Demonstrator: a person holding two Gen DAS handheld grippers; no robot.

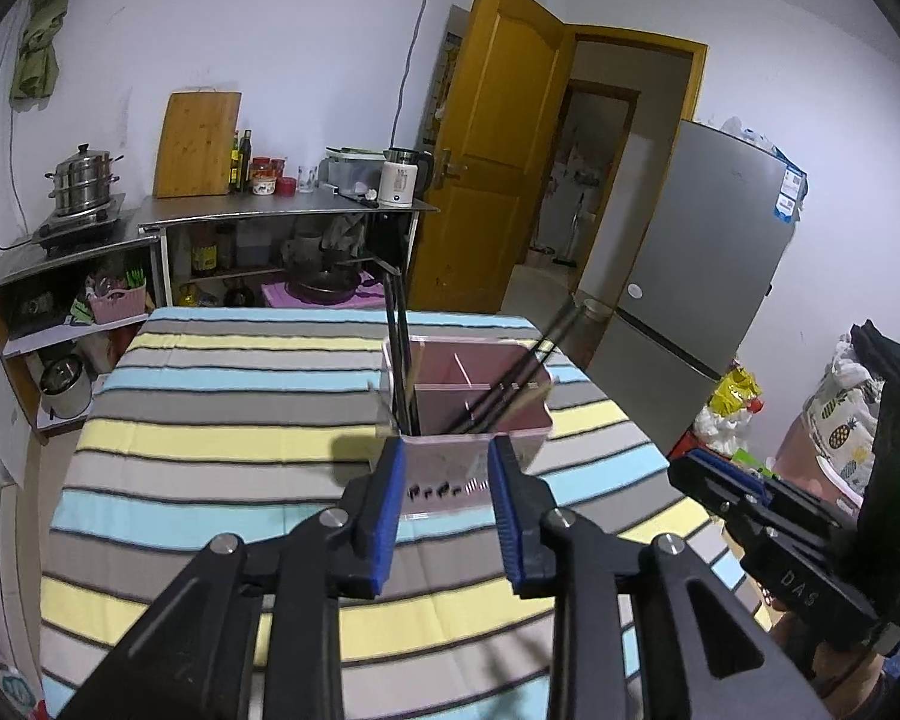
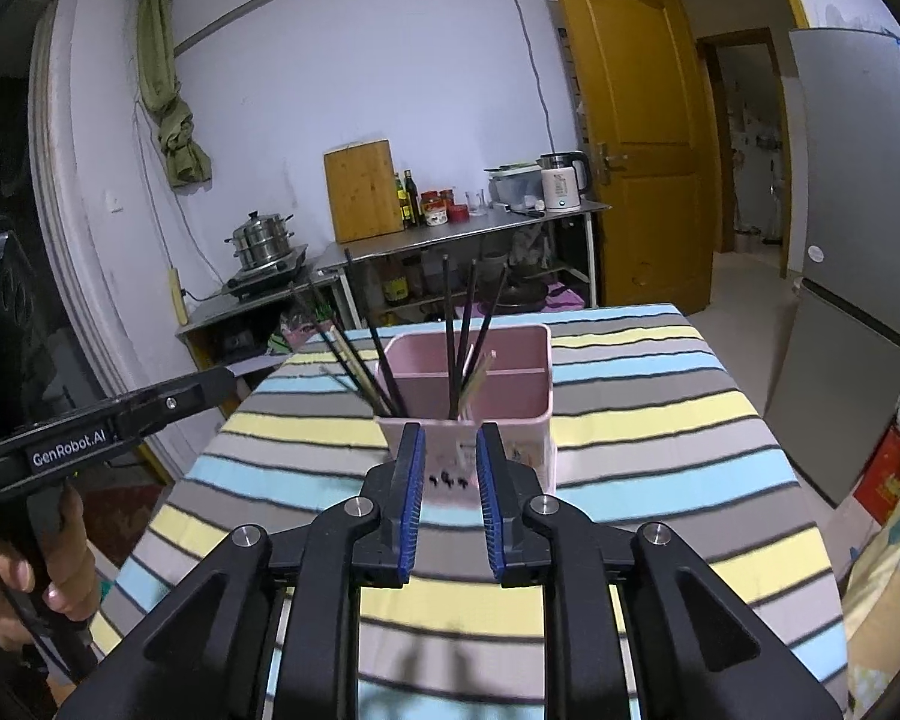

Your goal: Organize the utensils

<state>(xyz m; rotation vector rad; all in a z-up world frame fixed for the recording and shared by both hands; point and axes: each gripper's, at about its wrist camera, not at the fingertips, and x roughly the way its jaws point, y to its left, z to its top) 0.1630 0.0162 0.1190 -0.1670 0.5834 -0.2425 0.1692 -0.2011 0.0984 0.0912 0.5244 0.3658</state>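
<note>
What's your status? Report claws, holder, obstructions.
Left claw open, empty. Right claw open, empty. Pink plastic divided utensil holder upright on striped tablecloth, dark chopsticks standing inside. Nothing in the way.

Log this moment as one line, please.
left gripper: open, empty | right gripper: open, empty | chopsticks: standing in pink holder | striped table
</note>
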